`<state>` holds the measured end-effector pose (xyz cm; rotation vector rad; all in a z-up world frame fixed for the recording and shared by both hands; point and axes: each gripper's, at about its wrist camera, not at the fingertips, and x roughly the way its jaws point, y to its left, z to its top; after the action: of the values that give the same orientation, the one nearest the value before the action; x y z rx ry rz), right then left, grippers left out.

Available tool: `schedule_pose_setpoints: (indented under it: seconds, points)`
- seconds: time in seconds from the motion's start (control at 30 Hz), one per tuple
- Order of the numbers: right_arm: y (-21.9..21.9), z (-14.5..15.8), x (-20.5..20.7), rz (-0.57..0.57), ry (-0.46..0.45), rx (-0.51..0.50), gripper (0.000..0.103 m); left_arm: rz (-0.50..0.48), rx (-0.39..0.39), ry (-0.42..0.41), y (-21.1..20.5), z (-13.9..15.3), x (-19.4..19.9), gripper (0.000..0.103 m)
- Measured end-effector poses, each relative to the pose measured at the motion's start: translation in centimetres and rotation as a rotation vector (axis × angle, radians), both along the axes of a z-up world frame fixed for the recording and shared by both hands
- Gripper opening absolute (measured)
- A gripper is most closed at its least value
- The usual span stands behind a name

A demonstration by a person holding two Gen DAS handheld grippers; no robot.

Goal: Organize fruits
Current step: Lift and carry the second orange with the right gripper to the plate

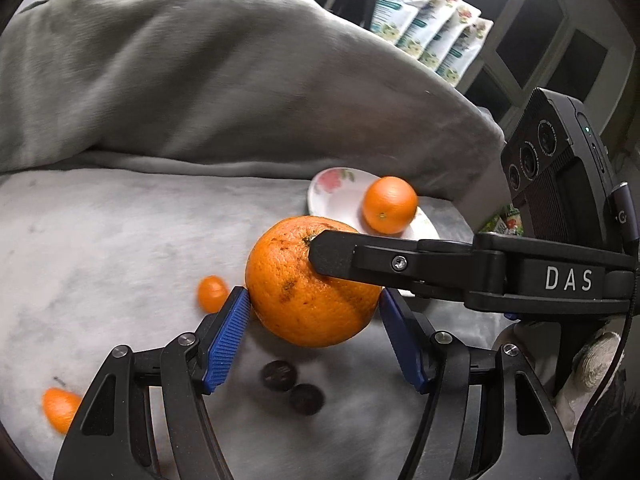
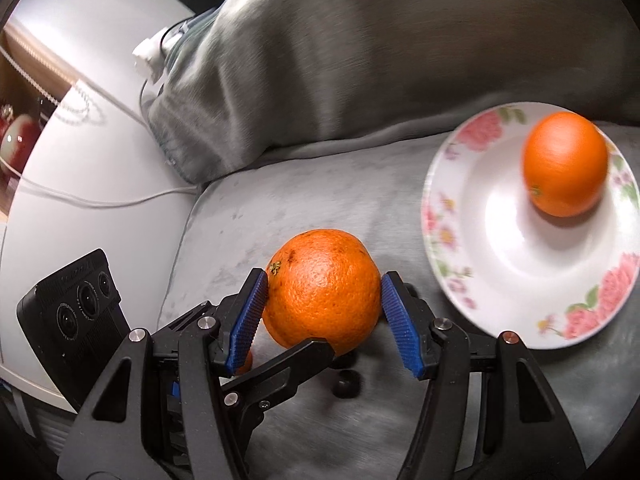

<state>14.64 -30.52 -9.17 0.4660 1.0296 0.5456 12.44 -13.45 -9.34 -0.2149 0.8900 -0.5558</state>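
Note:
A large orange (image 1: 308, 284) is held above the grey blanket between both grippers. My left gripper (image 1: 314, 316) has its blue pads touching both sides of it. My right gripper (image 2: 324, 304) also has its pads on it; its black finger (image 1: 400, 264) crosses the orange in the left wrist view. The same orange shows in the right wrist view (image 2: 322, 292). A smaller orange (image 2: 564, 164) lies on a white floral plate (image 2: 500, 248) at the right. Two small orange fruits (image 1: 212, 294) (image 1: 60, 408) and two dark round fruits (image 1: 292, 386) lie on the blanket below.
A bunched grey blanket (image 1: 200, 72) rises behind. Pouches (image 1: 436, 20) stand at the back right. A white table (image 2: 80, 140) with a cable lies left of the blanket.

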Motion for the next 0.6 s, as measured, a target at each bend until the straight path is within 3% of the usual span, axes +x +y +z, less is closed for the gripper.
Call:
schedule_pose_setpoints:
  seconds: [0.3, 0.6]
  points:
    - [-4.9, 0.1, -0.4, -0.075, 0.003, 0.014, 0.062, -0.059, 0.0, -0.004, -4.0, 0.3, 0.7, 0.067]
    - [-7.0, -1.0, 0.3, -0.134, 0.025, 0.036, 0.062, -0.098, 0.011, 0.007, -6.7, -0.1, 1.3, 0.067]
